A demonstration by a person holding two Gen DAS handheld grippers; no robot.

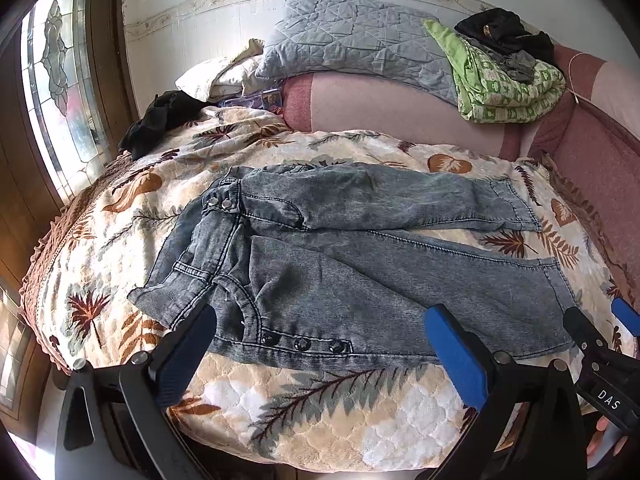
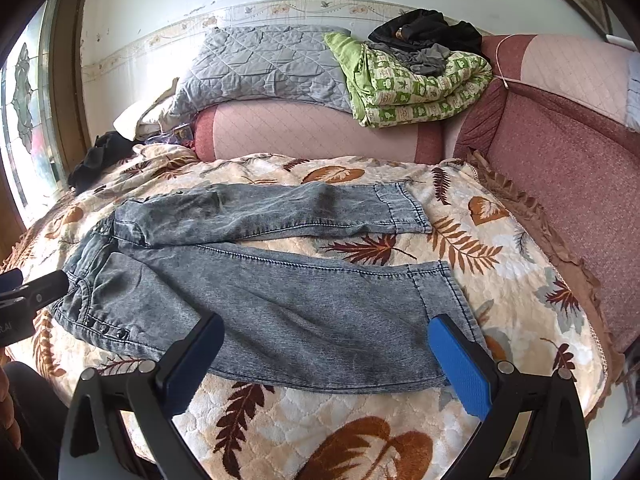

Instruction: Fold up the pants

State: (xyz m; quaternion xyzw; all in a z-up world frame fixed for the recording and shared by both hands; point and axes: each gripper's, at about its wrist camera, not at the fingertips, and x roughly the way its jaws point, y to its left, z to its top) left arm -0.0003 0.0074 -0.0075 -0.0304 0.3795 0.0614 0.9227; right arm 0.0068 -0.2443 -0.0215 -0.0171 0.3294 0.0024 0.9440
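Grey acid-washed jeans (image 1: pixel 340 264) lie flat on a leaf-patterned quilt (image 1: pixel 320 408), waistband to the left, both legs stretched to the right and slightly apart. My left gripper (image 1: pixel 320 344) hovers open over the near waistband and the snap buttons (image 1: pixel 302 345). In the right wrist view the same jeans (image 2: pixel 260 292) lie spread out, and my right gripper (image 2: pixel 324 352) stands open above the near leg close to its cuff (image 2: pixel 452 300). Neither gripper holds cloth. The right gripper's fingers (image 1: pixel 580 328) show at the right edge of the left wrist view.
A pink sofa back (image 2: pixel 320 132) carries a grey quilted pad (image 2: pixel 264 64), a green folded blanket (image 2: pixel 420 88) and dark clothes (image 2: pixel 428 32). A black garment (image 1: pixel 164 116) lies at the quilt's far left, beside a stained-glass window (image 1: pixel 56 72).
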